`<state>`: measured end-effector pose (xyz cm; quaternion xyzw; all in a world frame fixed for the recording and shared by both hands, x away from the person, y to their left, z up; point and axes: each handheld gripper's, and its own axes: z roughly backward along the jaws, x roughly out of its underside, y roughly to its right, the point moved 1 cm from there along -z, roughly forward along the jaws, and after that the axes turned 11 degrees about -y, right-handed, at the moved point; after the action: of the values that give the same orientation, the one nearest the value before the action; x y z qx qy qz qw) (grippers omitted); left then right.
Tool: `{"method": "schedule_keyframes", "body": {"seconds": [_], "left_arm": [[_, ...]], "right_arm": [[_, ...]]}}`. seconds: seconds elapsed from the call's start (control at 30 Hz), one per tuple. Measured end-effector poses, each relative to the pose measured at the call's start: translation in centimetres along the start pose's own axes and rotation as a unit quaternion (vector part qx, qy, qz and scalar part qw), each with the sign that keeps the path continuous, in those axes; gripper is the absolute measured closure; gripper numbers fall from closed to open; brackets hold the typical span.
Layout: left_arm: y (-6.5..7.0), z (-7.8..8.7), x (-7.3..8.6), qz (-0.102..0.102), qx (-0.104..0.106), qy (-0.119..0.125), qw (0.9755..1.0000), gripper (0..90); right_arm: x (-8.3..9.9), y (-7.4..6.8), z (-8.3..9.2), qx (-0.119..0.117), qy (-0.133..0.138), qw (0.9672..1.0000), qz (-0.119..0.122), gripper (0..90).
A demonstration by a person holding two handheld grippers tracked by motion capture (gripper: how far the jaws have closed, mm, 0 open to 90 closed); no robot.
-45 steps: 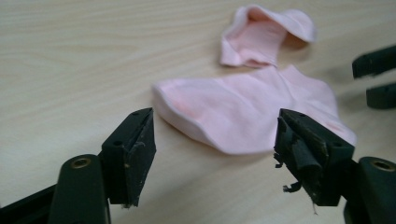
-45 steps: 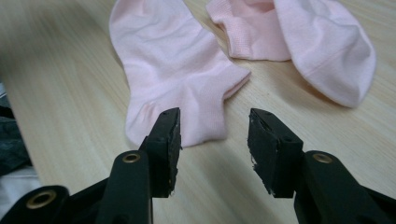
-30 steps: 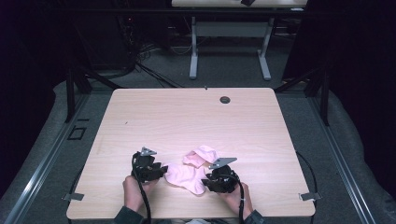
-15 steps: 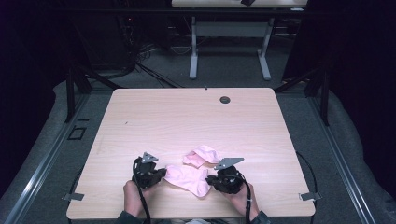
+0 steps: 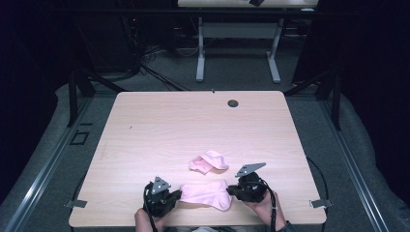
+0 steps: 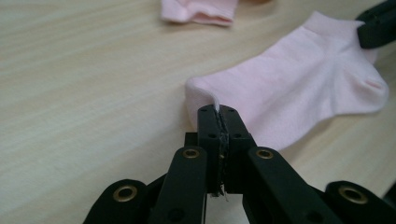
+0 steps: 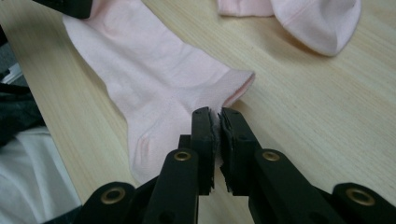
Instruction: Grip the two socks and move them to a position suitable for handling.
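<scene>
Dark floor and a second desk's metal legs lie beyond the pale wood-grain table [image 5: 159,130], whose far edge carries a small round dark grommet [image 5: 233,103]. Near the table's front edge lies a flat pale pink knit ankle sock [image 5: 207,192], spread out lengthwise between the two grippers. Its fabric looks smooth and thin, with a rounded toe and a folded cuff rim.

At the sock's left end, the left black two-jaw gripper [image 5: 170,197] has its jaws pressed together on a thin edge of the fabric; in the left gripper view [image 6: 218,122] a sliver of white-pink cloth shows in the seam between the pads. At the other end, the right black two-jaw gripper [image 5: 233,189] pinches the sock beside its cuff opening; in the right gripper view [image 7: 218,125] the jaws stand nearly closed with a fold of cloth between them.

Just beyond the held sock, apart from it, sits a second crumpled pale pink sock [image 5: 209,161], bunched and partly folded over itself; both gripper views cut it off at the top.

The person's hands are partly cut off by the frame's bottom edge.
</scene>
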<state>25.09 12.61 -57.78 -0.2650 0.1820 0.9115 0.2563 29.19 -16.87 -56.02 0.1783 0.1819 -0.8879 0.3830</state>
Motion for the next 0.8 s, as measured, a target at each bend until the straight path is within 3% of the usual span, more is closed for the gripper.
{"method": "schedule_keyframes", "body": {"seconds": [0.07, 0.17, 0.3, 0.43, 0.53, 0.57, 0.6, 0.63, 0.67, 0.7, 0.8], "left_arm": [[0.6, 0.0, 0.4, -0.016, 0.009, -0.014, 0.9997, 88.8], [1.1, 0.2, 0.7, -0.024, 0.012, -0.021, 0.9994, 88.1], [0.7, 0.7, 0.4, -0.022, -0.001, -0.019, 0.9996, 62.2], [0.0, 1.8, -1.0, -0.045, -0.031, -0.01, 0.9984, 36.0], [-0.2, 2.3, -3.1, -0.082, -0.053, -0.005, 0.9952, 31.7], [0.0, 2.1, -4.9, -0.104, -0.057, -0.004, 0.993, 28.5], [0.0, 2.1, -4.9, -0.104, -0.057, -0.004, 0.993, 25.7], [0.1, 1.9, -5.9, -0.117, -0.059, -0.004, 0.9914, 24.9], [0.3, 1.7, -6.9, -0.128, -0.054, -0.002, 0.9903, 24.9], [0.6, 1.3, -7.8, -0.137, -0.056, -0.003, 0.9889, 22.9], [1.4, -0.4, -10.4, -0.17, -0.037, -0.019, 0.9846, 20.2]], "right_arm": [[0.1, 0.1, 0.1, 0.0, -0.013, 0.9999, 0.004, 83.7], [0.2, 0.4, 0.3, -0.004, -0.018, 0.9998, 0.0, 80.7], [0.2, 0.7, 0.2, -0.003, -0.017, 0.9998, 0.0, 72.4], [0.5, 1.2, 0.7, -0.006, 0.002, 1.0, -0.008, 62.0], [0.7, 1.6, 1.2, -0.003, 0.029, 0.9993, -0.021, 50.1], [0.7, 1.8, 1.5, 0.01, 0.044, 0.9986, -0.028, 40.3], [0.7, 1.8, 1.5, 0.01, 0.044, 0.9986, -0.028, 40.3], [0.8, 2.0, 1.6, 0.022, 0.045, 0.998, -0.038, 26.6], [0.8, 2.0, 1.6, 0.022, 0.045, 0.998, -0.038, 26.6], [0.9, 2.3, 1.7, 0.035, 0.046, 0.9973, -0.045, 19.0], [1.1, 2.6, 1.8, 0.036, 0.053, 0.9964, -0.055, 14.7]]}}
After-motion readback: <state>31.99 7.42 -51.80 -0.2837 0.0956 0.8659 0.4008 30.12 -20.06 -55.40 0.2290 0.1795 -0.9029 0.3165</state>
